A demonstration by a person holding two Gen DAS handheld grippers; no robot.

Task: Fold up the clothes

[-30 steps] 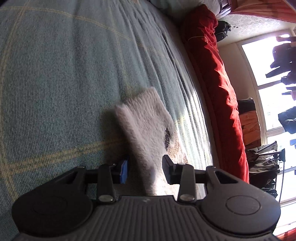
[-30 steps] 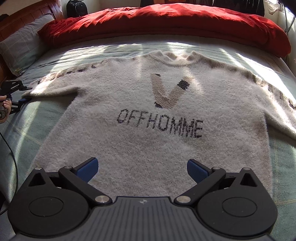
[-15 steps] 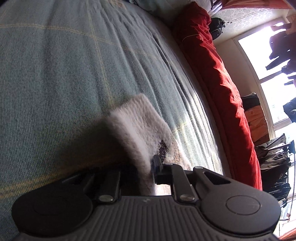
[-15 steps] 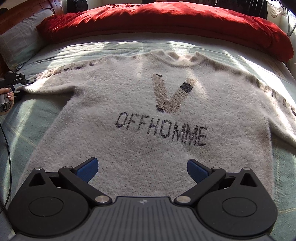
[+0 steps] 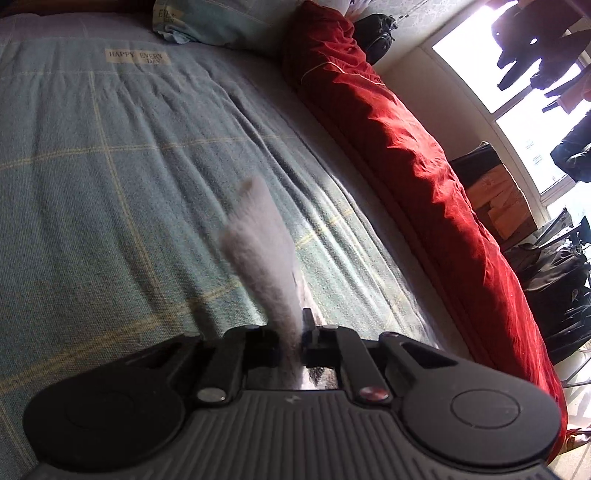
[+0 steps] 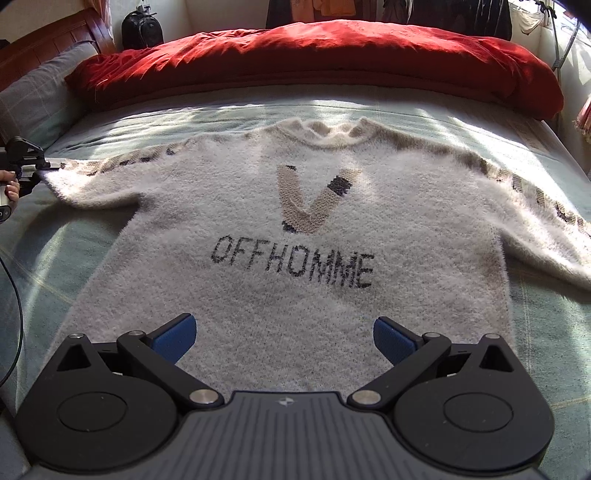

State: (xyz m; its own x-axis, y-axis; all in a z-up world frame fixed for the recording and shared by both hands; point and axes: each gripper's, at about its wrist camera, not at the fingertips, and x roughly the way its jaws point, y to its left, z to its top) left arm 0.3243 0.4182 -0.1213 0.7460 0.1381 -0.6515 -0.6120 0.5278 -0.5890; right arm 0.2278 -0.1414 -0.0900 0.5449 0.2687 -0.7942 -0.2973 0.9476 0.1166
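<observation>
Your bed [image 6: 424,110] carries a red duvet [image 6: 314,55] bunched along its far edge. The sweater [image 6: 295,295] lies flat, front up, mid-bed. Your left gripper [image 5: 295,332] is clamped on the left sleeve cuff [image 5: 262,251]; your right gripper [image 6: 282,338] hangs wide open over the hem, holding nothing.

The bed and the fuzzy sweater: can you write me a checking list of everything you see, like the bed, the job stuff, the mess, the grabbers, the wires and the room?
Surface: green checked bedspread, lightly wrinkled.
Job's things: white sweater spread flat, front up, unfolded; sleeve cuff pinched.
Clutter: red duvet bunched along far edge; pillow.
Grippers: left gripper shut on cuff; right gripper open over the hem.
Cables: black cable at left edge.
Surroundings: bright window, hanging clothes, dark bag.
</observation>
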